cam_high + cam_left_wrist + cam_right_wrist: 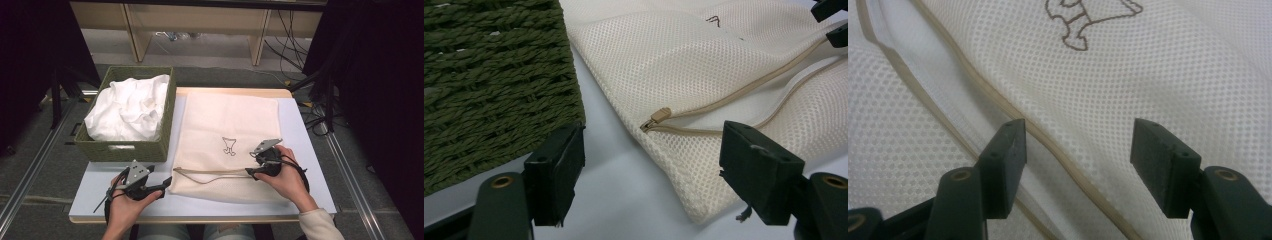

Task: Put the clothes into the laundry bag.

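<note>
Centrally, a white table top is seen, and most of its middle and three-o'clock side is covered by a cream mesh laundry bag lying flat. At ten o'clock from the bag, touching its edge, a green woven basket is placed, heaped with white cloth. A beige zipper is run across the bag's six-o'clock end, partly undone, and its slider is found at the nine-o'clock corner. The left gripper is held just beside that corner, jaws spread with nothing between them. The right gripper is set over the zipper's three-o'clock end, jaws wide apart above the mesh, nothing pinched. A small brown embroidered figure is stitched mid-bag.
</note>
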`<act>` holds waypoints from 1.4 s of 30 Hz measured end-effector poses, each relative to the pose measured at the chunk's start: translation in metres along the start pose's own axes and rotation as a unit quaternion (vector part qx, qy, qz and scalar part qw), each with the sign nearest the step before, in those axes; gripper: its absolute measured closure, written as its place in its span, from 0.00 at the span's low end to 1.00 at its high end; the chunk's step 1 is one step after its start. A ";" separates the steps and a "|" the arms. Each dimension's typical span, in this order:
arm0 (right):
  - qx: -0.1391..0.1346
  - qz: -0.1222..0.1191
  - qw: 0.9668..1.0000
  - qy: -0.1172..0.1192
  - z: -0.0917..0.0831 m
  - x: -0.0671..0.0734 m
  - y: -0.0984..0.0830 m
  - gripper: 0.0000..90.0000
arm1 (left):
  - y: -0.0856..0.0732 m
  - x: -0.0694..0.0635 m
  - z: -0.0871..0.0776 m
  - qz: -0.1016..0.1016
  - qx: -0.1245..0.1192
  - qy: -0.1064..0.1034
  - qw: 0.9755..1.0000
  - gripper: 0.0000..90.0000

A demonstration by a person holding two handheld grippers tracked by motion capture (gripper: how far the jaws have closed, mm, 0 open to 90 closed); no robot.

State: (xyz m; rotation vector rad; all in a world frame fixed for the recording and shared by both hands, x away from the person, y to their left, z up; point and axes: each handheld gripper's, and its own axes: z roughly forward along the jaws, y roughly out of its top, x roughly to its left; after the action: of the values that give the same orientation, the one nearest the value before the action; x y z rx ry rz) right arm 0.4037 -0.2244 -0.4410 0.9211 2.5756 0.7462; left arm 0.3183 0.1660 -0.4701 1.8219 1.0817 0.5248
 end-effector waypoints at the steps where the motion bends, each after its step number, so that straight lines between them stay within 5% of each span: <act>1: 0.013 -0.003 1.000 0.002 0.001 0.001 0.002 0.43 | 0.000 0.000 0.001 -0.002 -0.003 -0.001 1.000 0.29; 3: 0.024 -0.003 1.000 0.000 0.002 0.003 0.003 0.43 | 0.000 0.000 0.001 -0.003 -0.004 -0.002 1.000 0.28; 6: 0.059 -0.054 0.997 0.005 0.014 0.003 0.006 0.42 | -0.001 -0.001 0.001 0.005 -0.002 -0.001 1.000 0.28; 8: 0.066 -0.041 0.997 0.001 0.015 0.004 0.005 0.43 | 0.000 0.000 0.001 0.010 0.001 -0.001 1.000 0.28; 12: 0.083 -0.056 0.995 -0.014 0.023 0.003 0.005 0.58 | -0.001 -0.001 0.002 0.011 0.003 -0.003 1.000 0.28; 13: 0.066 -0.044 0.997 -0.018 0.021 0.002 0.007 0.73 | -0.001 -0.001 0.002 0.010 0.002 -0.002 1.000 0.28; 17: 0.045 -0.043 0.998 -0.023 0.013 -0.002 0.016 0.90 | -0.001 -0.002 0.002 0.001 -0.001 -0.004 1.000 0.29; 21: 0.008 -0.018 0.999 -0.030 0.002 -0.004 0.025 0.94 | 0.000 -0.002 0.002 -0.010 -0.009 -0.008 1.000 0.30; 23: -0.019 0.026 0.999 -0.026 -0.008 -0.004 0.033 0.95 | 0.001 -0.002 0.001 -0.008 -0.018 -0.009 1.000 0.32; 27: -0.078 0.064 0.994 -0.044 -0.024 -0.006 0.047 0.96 | 0.004 -0.003 -0.002 -0.004 -0.028 -0.005 1.000 0.35; 32: -0.104 0.080 0.990 -0.053 -0.032 -0.009 0.056 0.96 | 0.007 -0.006 -0.005 -0.010 -0.044 -0.002 0.999 0.38; 33: -0.110 0.098 0.988 -0.050 -0.033 -0.007 0.057 0.96 | 0.009 -0.006 -0.006 0.000 -0.045 -0.003 0.999 0.39; 34: -0.123 0.078 0.988 -0.057 -0.035 -0.010 0.062 0.96 | 0.010 -0.006 -0.007 -0.001 -0.046 -0.005 0.999 0.38; 38: -0.137 0.101 0.984 -0.061 -0.042 -0.006 0.068 0.96 | 0.017 -0.010 -0.010 0.005 -0.056 -0.008 0.998 0.35; 42: -0.158 0.101 0.980 -0.069 -0.048 -0.007 0.076 0.96 | 0.027 -0.014 -0.012 0.017 -0.066 0.019 0.997 0.24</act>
State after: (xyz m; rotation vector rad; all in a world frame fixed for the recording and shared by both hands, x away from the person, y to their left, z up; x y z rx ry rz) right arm 0.4259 -0.1966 -0.3580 1.0956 2.1812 1.0695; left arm 0.3151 0.1550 -0.4393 1.7241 1.0185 0.6391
